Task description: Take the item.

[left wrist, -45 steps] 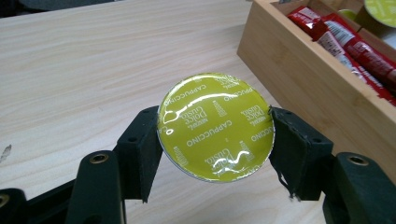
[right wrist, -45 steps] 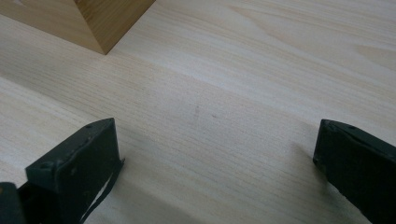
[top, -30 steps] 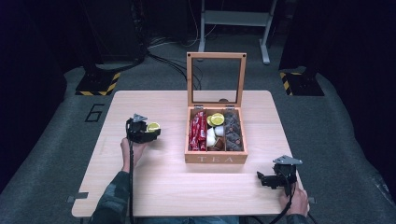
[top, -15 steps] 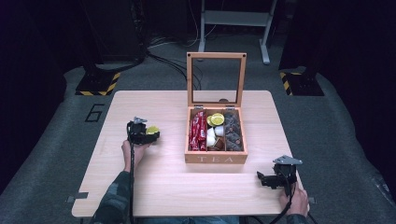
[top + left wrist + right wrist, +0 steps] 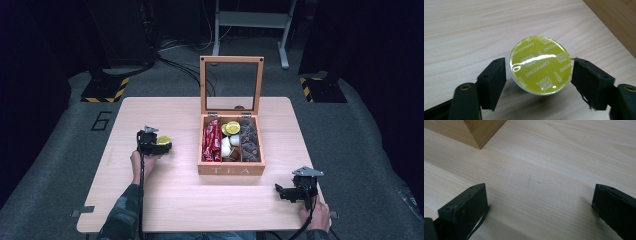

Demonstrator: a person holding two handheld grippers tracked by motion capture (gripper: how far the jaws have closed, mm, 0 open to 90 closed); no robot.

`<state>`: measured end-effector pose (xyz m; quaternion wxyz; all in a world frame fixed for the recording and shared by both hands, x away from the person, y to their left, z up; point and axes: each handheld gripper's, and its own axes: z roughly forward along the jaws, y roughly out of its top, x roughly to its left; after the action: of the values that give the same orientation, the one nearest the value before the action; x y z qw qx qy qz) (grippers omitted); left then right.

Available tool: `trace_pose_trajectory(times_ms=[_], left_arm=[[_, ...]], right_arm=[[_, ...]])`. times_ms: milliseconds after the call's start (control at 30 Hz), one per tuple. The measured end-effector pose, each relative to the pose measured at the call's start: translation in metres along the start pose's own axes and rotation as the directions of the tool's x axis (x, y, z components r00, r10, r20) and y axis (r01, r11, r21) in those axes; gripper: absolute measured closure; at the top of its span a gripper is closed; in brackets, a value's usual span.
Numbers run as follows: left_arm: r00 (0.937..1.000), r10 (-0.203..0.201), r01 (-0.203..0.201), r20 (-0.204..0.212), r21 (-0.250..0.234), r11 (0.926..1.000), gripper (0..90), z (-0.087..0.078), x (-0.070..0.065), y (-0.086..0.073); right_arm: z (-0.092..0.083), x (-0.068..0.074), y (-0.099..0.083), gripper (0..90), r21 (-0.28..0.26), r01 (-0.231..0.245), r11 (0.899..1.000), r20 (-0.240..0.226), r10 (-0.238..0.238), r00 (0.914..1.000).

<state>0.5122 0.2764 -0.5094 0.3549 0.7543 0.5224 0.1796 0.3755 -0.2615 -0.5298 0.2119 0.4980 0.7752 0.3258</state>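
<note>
The left gripper (image 5: 159, 145) clamps a yellow capsule (image 5: 541, 65) between its jaws, just above the table (image 5: 165, 200), with bare wood all round and the tea box (image 5: 231, 169) well to its right. It has drifted nearer the person since a second ago. The right gripper (image 5: 282, 192) rests jaws apart near the front edge.

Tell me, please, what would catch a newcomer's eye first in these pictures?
Most likely the open wooden tea box at the middle of the table, its glass lid upright, with red packets in its left compartment and yellow-topped capsules in the middle one. Next, the bright yellow cappuccino capsule between the jaws of the left tongs, left of the box. The right tongs sit open over bare wood near the front right corner.
</note>
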Motion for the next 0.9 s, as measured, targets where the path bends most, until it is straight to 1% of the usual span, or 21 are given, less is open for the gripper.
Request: trace_pose_trajectory(times_ms=[33,67,100,133,167,200,233,300,367,400,433,500,533,600,667,833,900], left_arm=[[1.0000,0.002,-0.002,-0.004,-0.011,0.9999,24.3,-0.001,0.000,0.001],[1.0000,-0.004,0.004,0.004,-0.004,1.0000,22.4,-0.002,-0.001,0.001],[0.9999,-0.011,0.011,0.001,-0.012,0.9999,21.1,-0.004,-0.002,0.002],[0.9999,0.012,-0.012,0.003,-0.011,0.9999,20.5,-0.006,-0.002,0.003],[0.9999,-0.011,0.011,0.007,-0.037,0.9993,19.5,-0.007,-0.004,0.003],[1.0000,-0.005,0.005,0.005,-0.036,0.9993,18.7,-0.009,-0.005,0.003],[0.9999,0.015,-0.014,0.002,-0.039,0.9992,18.7,-0.012,-0.006,0.004],[0.9996,0.027,-0.026,0.005,-0.044,0.9987,17.2,-0.016,-0.008,0.003],[0.9994,0.033,-0.033,0.009,-0.051,0.9982,15.5,-0.020,-0.009,0.002],[0.9995,0.031,-0.030,0.011,-0.056,0.9980,15.3,-0.022,-0.009,0.001],[0.9994,0.027,-0.026,0.024,-0.054,0.9982,15.0,-0.024,-0.009,0.001],[0.9993,0.027,-0.025,0.025,-0.063,0.9977,14.1,-0.028,-0.010,0.001],[0.9994,0.025,-0.023,0.026,-0.075,0.9970,13.8,-0.031,-0.011,0.001],[0.9991,0.028,-0.025,0.033,-0.082,0.9963,12.1,-0.038,-0.012,0.001],[0.9984,0.048,-0.045,0.031,-0.087,0.9952,11.7,-0.044,-0.013,0.001],[0.9980,0.052,-0.047,0.037,-0.117,0.9921,10.9,-0.057,-0.016,-0.002],[0.9973,0.067,-0.063,0.030,-0.119,0.9909,10.9,-0.063,-0.016,-0.003]], right_arm=[[0.000,0.000,0.000,0.0,-0.001,0.000,1.000,0.000,0.000,1.0000],[0.000,0.000,0.000,0.0,0.000,0.000,1.000,0.000,0.000,1.0000],[0.000,0.000,0.000,0.0,0.000,0.000,1.000,0.000,0.000,1.0000],[0.000,0.000,0.000,0.0,0.000,0.000,1.000,0.000,0.000,1.0000],[0.000,0.000,0.000,0.0,0.000,0.000,1.000,0.000,0.000,1.0000],[0.000,0.000,0.000,0.0,-0.001,0.000,1.000,-0.001,0.000,1.0000],[0.000,0.000,0.000,0.0,0.000,0.000,1.000,0.000,0.000,1.0000],[0.000,0.000,0.000,0.0,0.000,0.000,1.000,0.000,0.000,1.0000],[0.000,0.000,0.000,0.0,0.000,0.000,1.000,0.000,0.000,1.0000],[0.000,0.000,0.000,0.0,0.000,0.000,1.000,0.000,0.000,1.0000],[0.000,0.000,0.000,0.0,-0.001,0.000,1.000,-0.001,0.000,1.0000],[0.000,0.000,0.000,0.0,-0.001,0.000,1.000,0.000,0.000,1.0000],[0.000,0.000,0.000,0.0,-0.001,0.000,1.000,0.000,0.000,1.0000],[0.000,0.000,0.000,0.0,-0.001,0.000,1.000,-0.001,0.000,1.0000],[0.000,0.000,0.000,0.0,-0.001,0.000,1.000,-0.001,0.000,1.0000],[0.000,0.000,0.000,0.0,-0.001,0.000,1.000,0.000,0.000,1.0000],[0.000,0.000,0.000,0.0,-0.001,0.000,1.000,0.000,0.000,1.0000]])
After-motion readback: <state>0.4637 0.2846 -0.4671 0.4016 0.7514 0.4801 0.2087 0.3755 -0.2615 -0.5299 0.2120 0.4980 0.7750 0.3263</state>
